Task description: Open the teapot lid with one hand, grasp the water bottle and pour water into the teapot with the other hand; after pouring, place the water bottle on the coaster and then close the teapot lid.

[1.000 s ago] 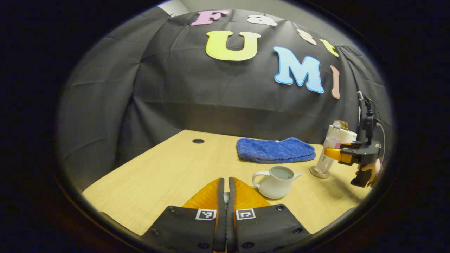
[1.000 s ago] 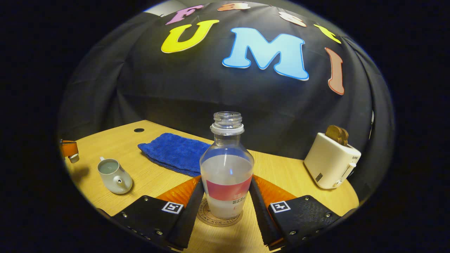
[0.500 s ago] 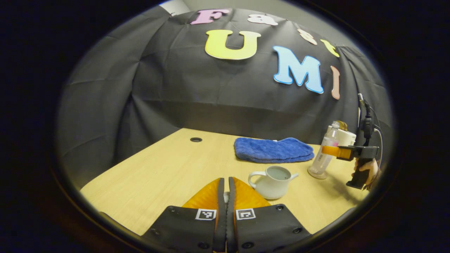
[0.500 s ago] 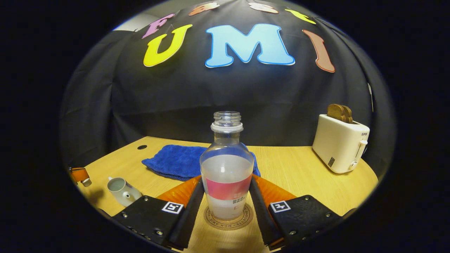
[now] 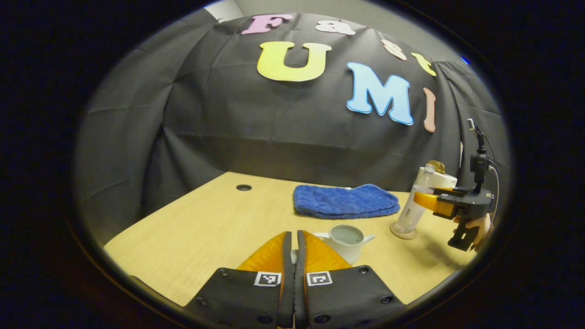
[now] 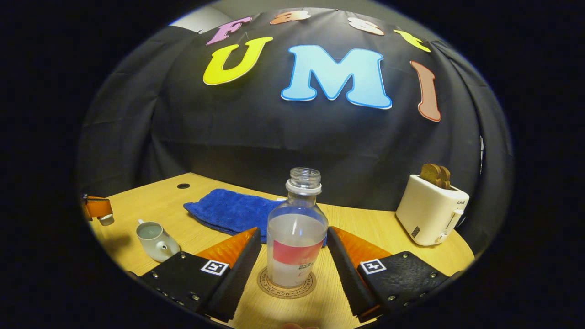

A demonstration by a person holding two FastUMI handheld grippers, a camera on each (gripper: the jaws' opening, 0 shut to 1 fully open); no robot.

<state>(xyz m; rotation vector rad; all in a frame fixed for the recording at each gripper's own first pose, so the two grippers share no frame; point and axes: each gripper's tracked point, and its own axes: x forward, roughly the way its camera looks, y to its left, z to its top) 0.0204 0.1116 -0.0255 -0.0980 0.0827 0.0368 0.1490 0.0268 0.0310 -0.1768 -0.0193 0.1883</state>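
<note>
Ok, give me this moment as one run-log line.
water bottle: upright on coaster | right gripper: open, fingers clear of bottle | left gripper: shut on lid | teapot: open, holds water

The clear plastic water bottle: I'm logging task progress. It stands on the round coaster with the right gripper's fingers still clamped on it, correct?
Not quite. The clear plastic water bottle stands on the round coaster, but the right gripper has opened; the right gripper view shows gaps on both sides.

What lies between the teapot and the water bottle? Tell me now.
Nothing but bare table between the teapot and the water bottle on its coaster, shown in the left gripper view; the blue towel lies farther back.
</note>
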